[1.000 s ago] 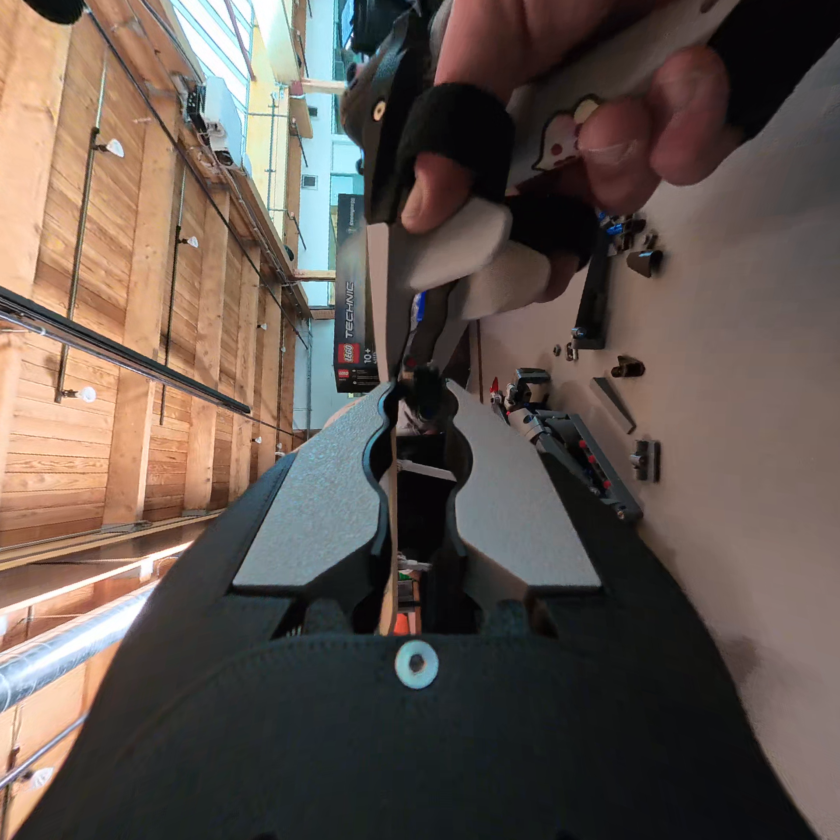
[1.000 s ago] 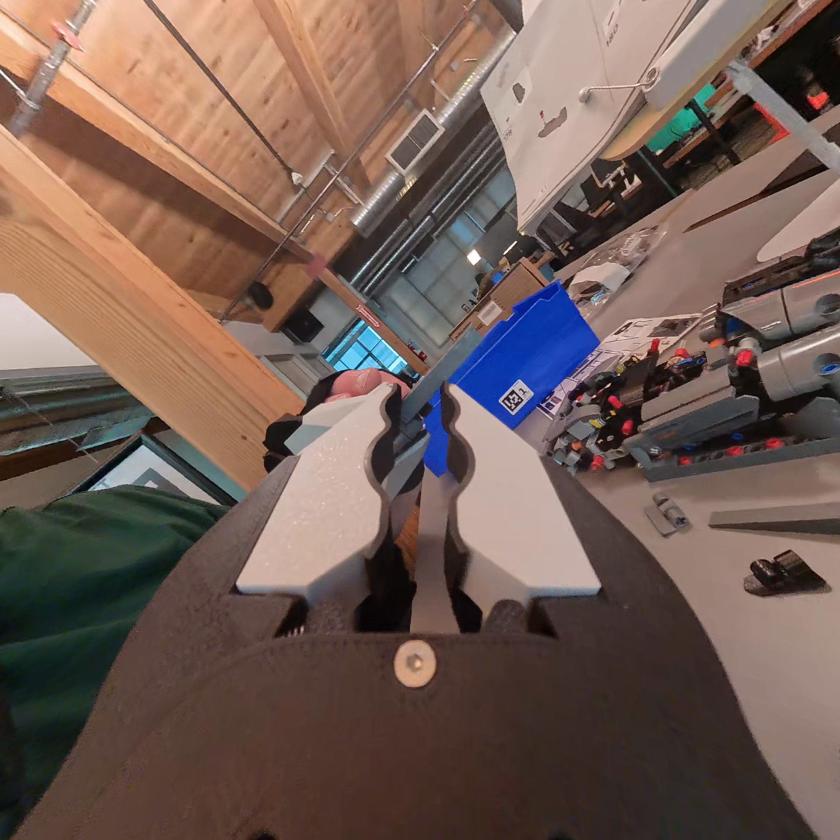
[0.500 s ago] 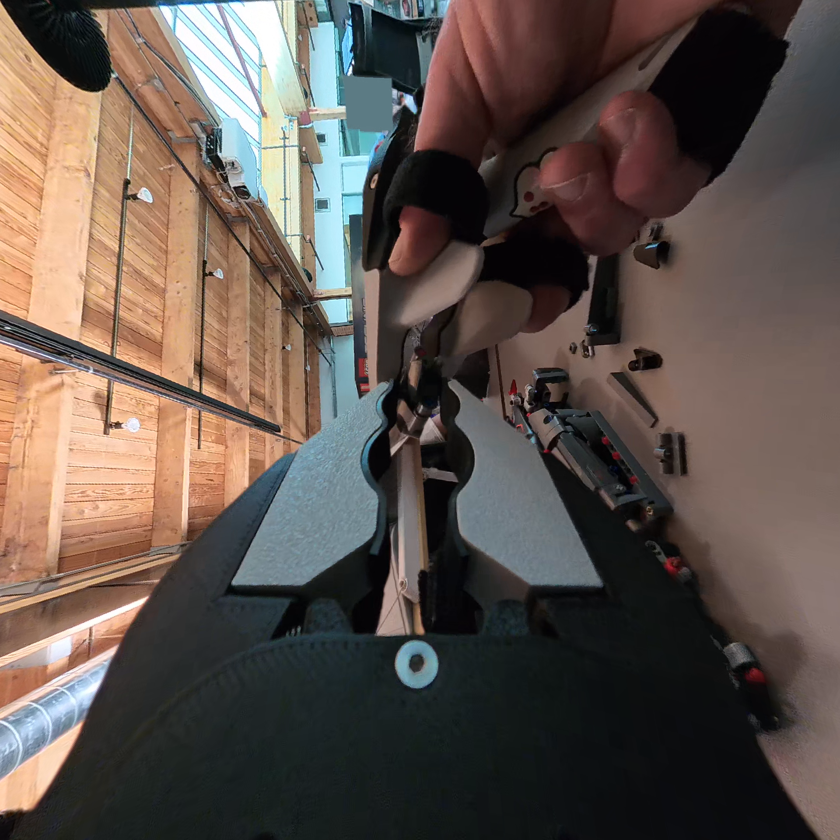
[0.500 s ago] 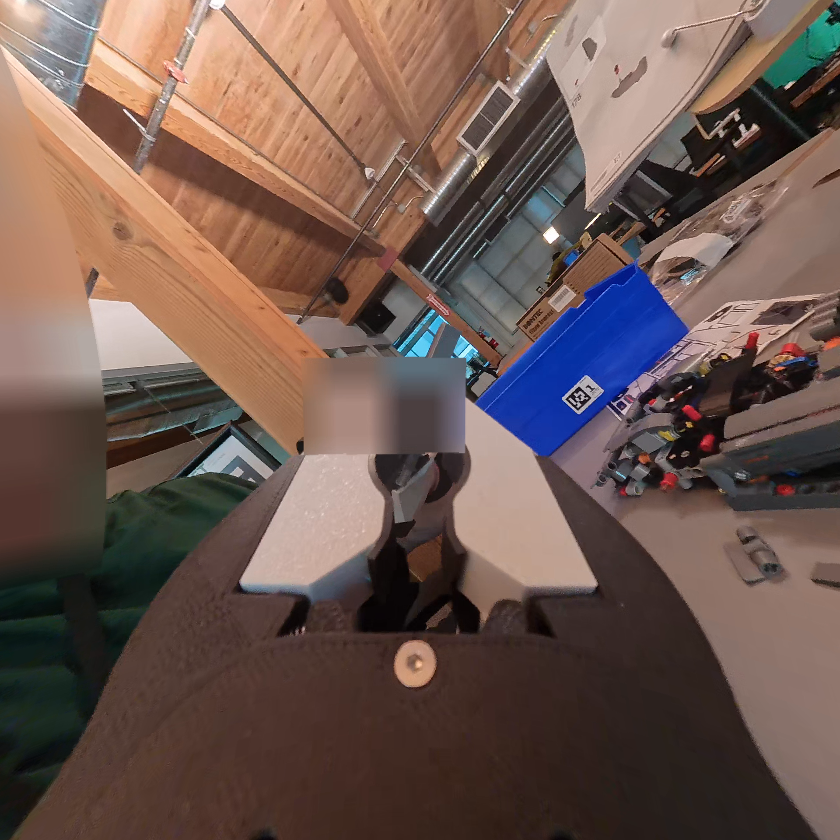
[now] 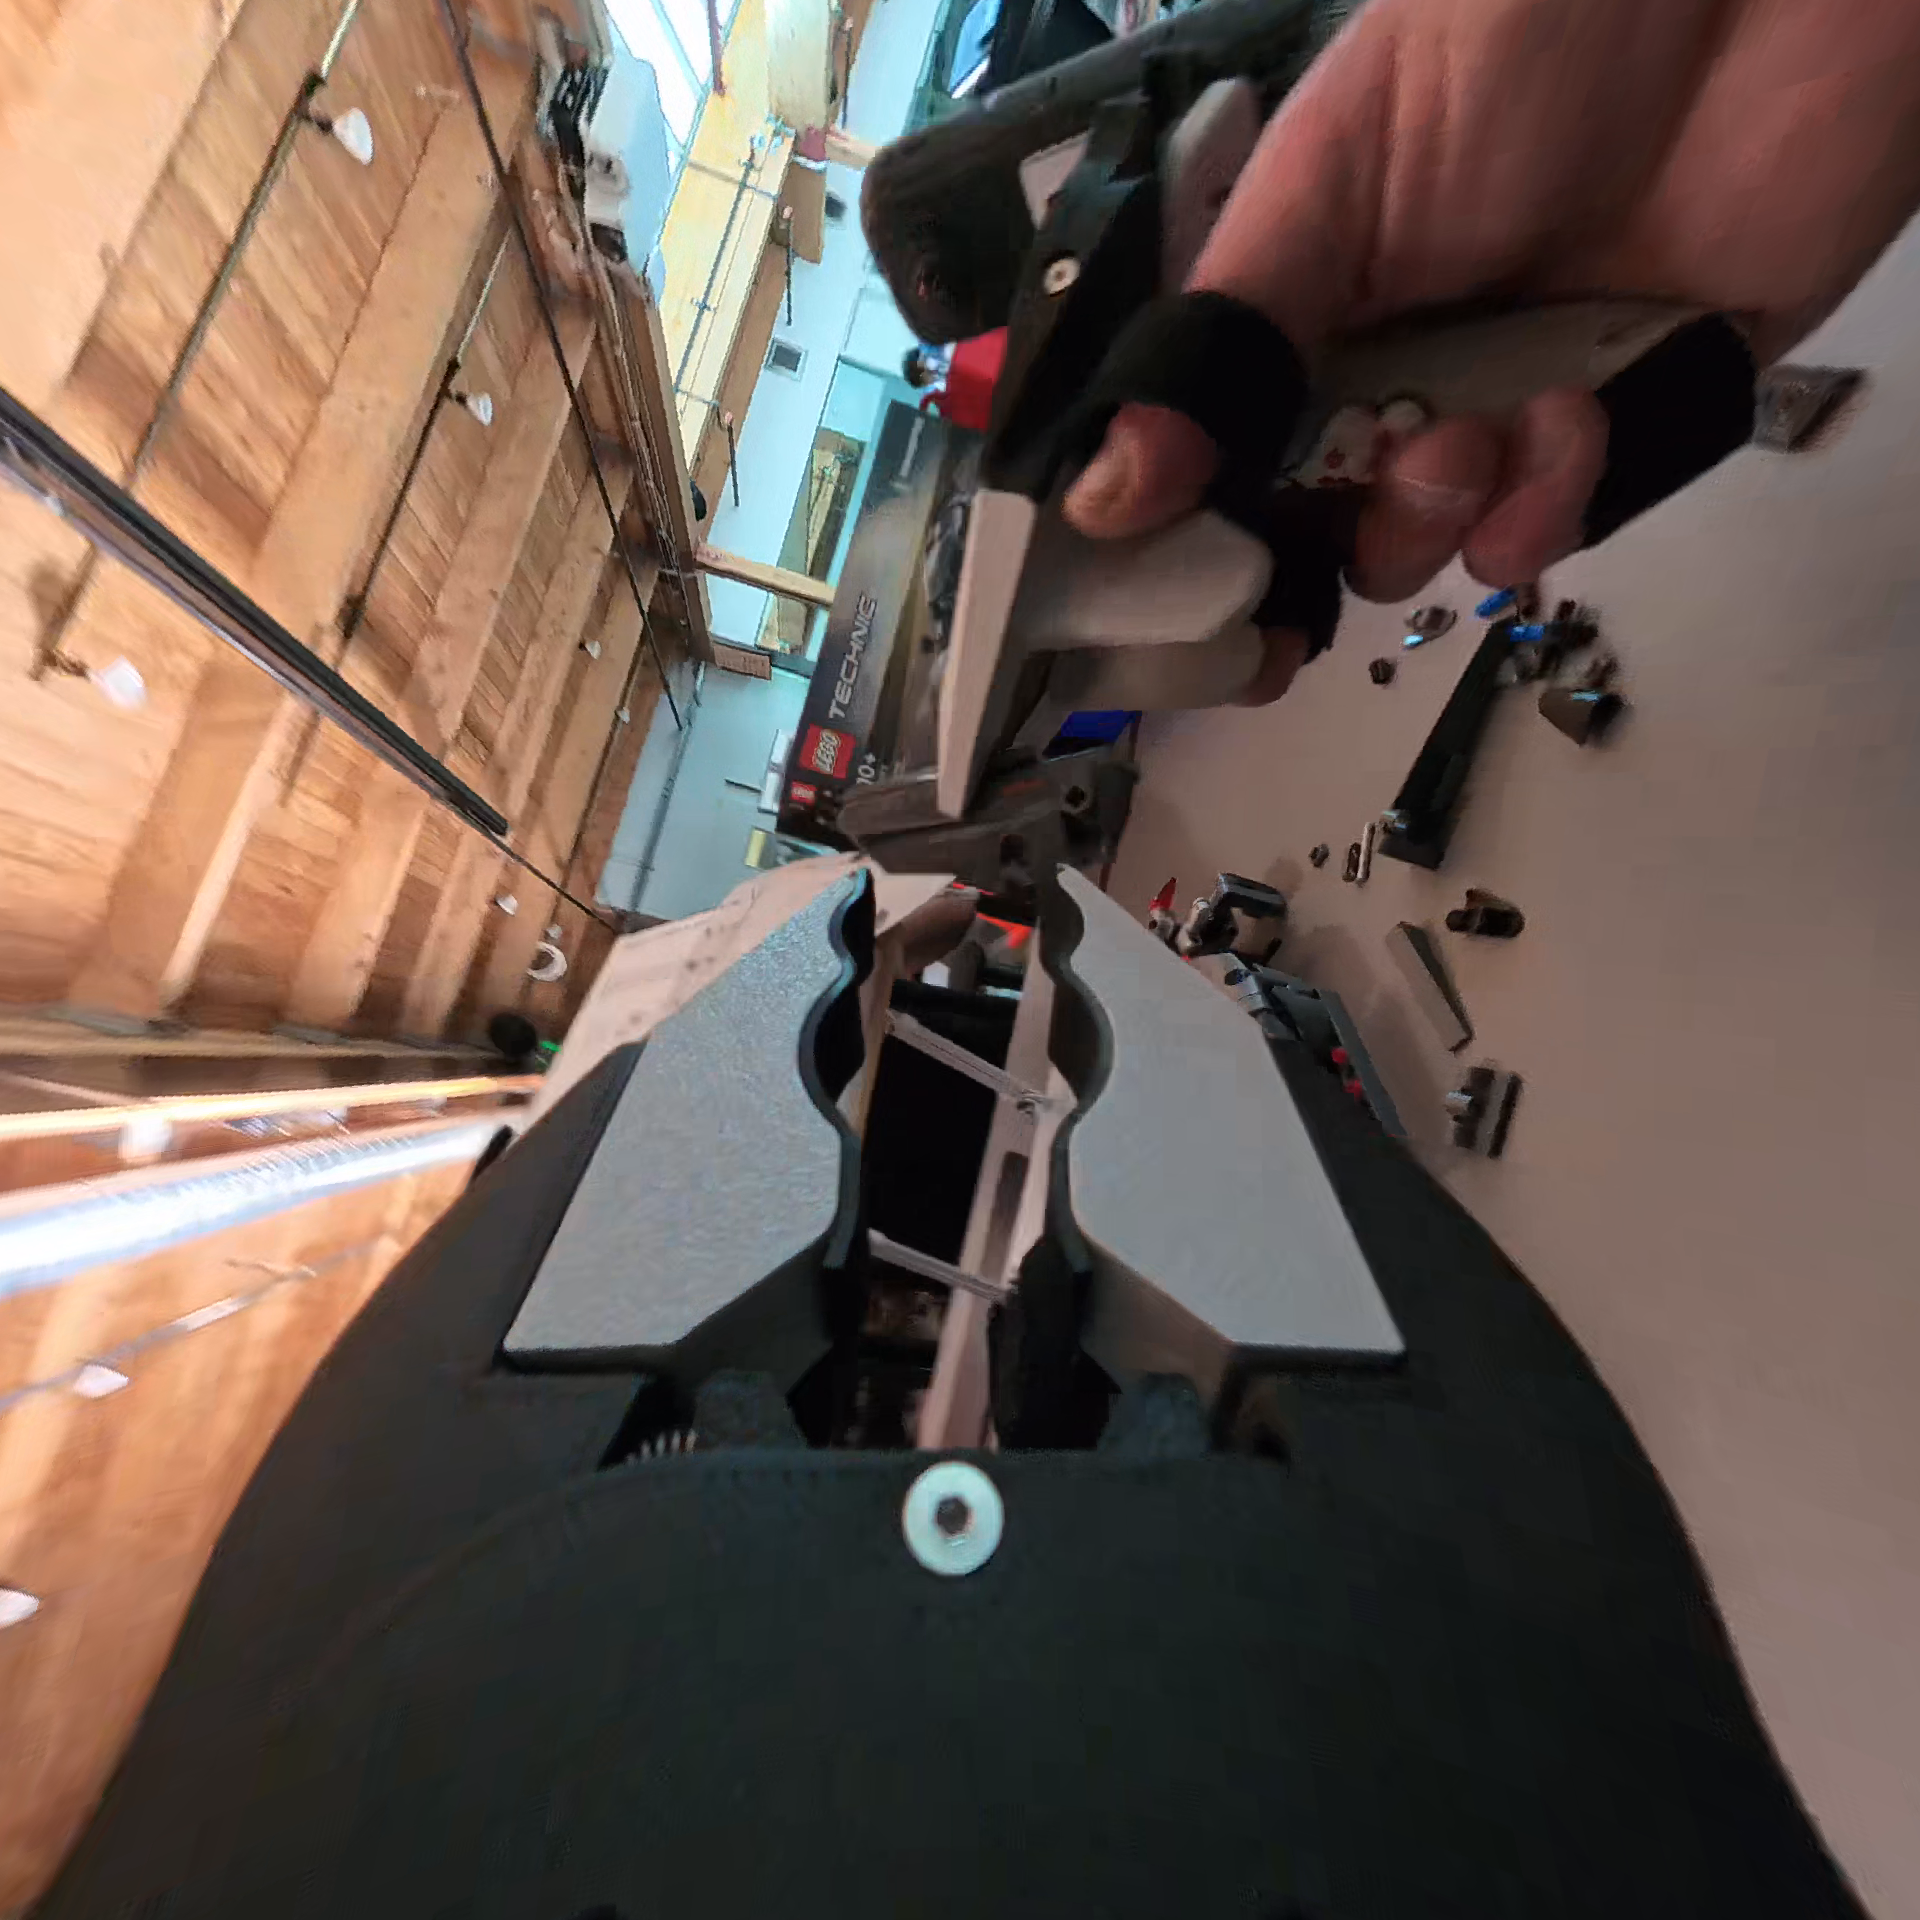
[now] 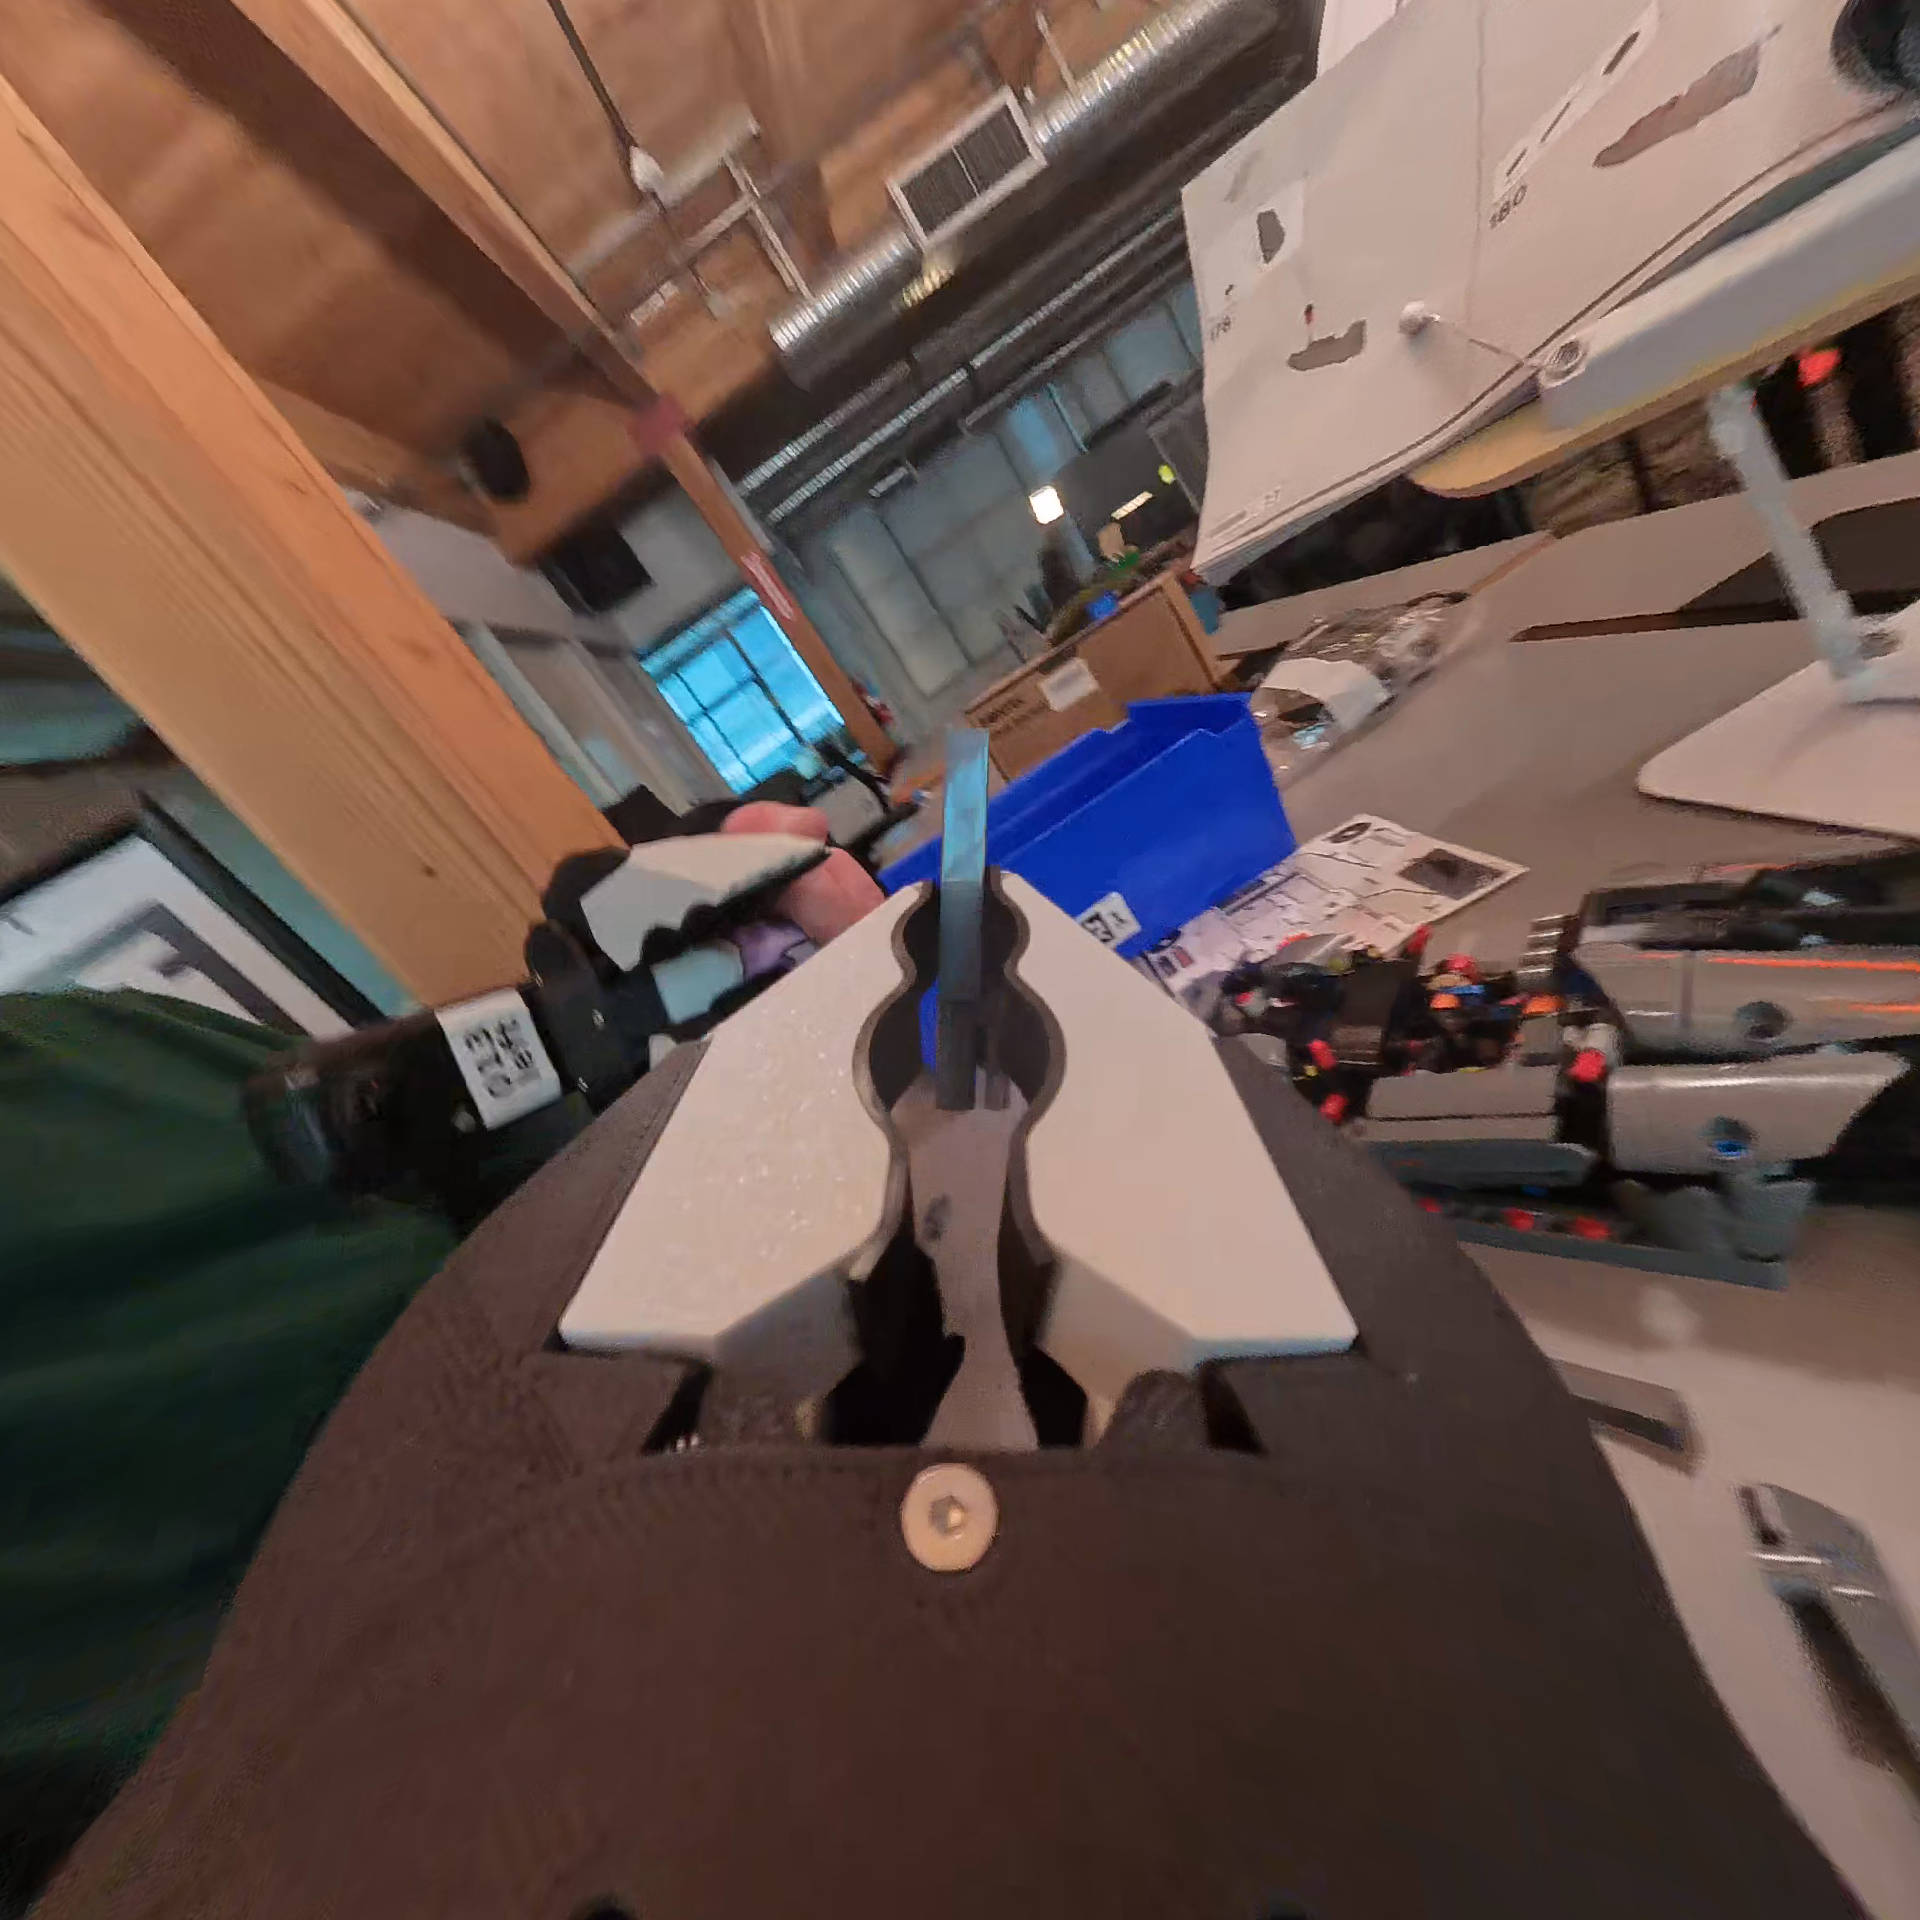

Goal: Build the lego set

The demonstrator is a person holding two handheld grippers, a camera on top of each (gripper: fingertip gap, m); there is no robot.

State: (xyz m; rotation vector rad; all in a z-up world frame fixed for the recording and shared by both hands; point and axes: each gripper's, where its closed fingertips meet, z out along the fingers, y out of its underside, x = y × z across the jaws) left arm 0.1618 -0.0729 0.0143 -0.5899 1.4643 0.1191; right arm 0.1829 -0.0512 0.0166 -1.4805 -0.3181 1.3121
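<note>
Grey flat lego piece (image 6: 961, 914): pinched near its lower end between the fingertips of the right gripper (image 6: 961, 904), held in the air above the surface (image 6: 1558, 790); long axis upright in the right wrist view, free end pointing up and away past the fingertips, thin edge toward the camera.

Left gripper (image 5: 956, 894): fingers spread, nothing seen between them; blurred. In the right wrist view, off to the left of the held piece (image 6: 707, 894), clear of it.

Hand (image 5: 1507, 260) in fingerless black glove: wrapped round the right gripper's handle, in the air just ahead of the left gripper.

Part-built grey lego model (image 6: 1621, 1049): lying on the surface, right of the held piece, red and blue pins showing.

Instruction sheet (image 6: 1361, 883): flat, behind the model.

Blue bin (image 6: 1143, 810): directly behind the held piece.

Cardboard box (image 6: 1091, 665): beyond the bin.

Loose dark pieces (image 5: 1455, 997): scattered on the surface.

Lego box (image 5: 862, 686): standing at the far edge.
</note>
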